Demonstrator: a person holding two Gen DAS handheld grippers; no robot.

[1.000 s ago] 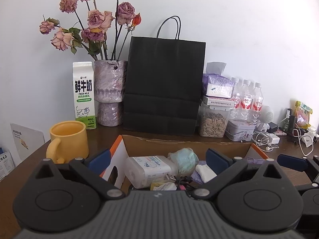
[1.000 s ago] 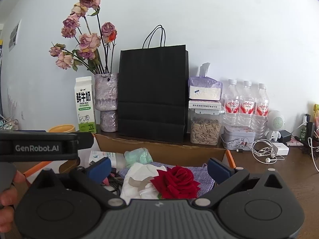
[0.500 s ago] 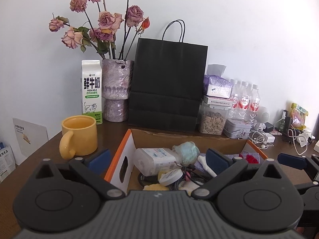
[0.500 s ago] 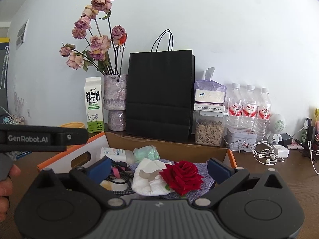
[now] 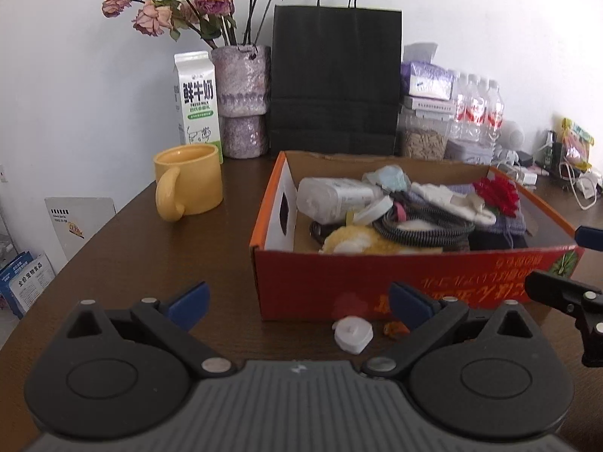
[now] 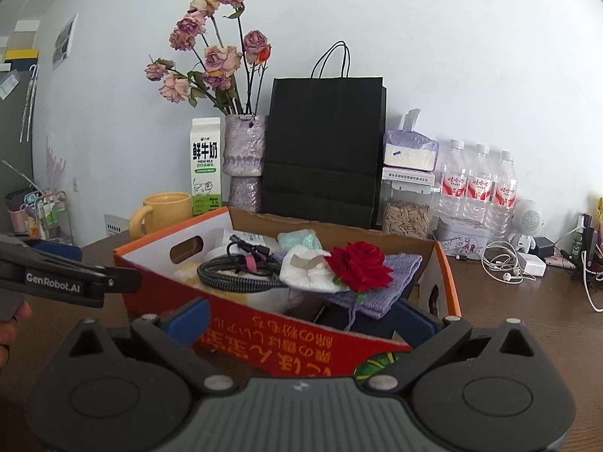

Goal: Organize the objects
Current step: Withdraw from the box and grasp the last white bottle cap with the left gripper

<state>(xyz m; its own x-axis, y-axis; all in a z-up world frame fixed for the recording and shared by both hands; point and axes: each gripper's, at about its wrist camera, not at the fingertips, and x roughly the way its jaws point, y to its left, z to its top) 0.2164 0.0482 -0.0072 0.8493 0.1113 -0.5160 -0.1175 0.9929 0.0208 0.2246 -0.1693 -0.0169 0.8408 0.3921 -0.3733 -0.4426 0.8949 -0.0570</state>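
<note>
Your left gripper (image 5: 297,303) is spread wide and empty, low over the front of the table (image 5: 150,263), facing the box (image 5: 414,278). Your right gripper (image 6: 301,318) is likewise spread and empty, at the box's front right corner. The box holds the loose items, a cable (image 6: 241,277) and a red rose (image 6: 358,265) among them. A small white cap (image 5: 353,333) lies outside, just before the box's front wall, between your left gripper's fingers, so it is likely the next pick.
</note>
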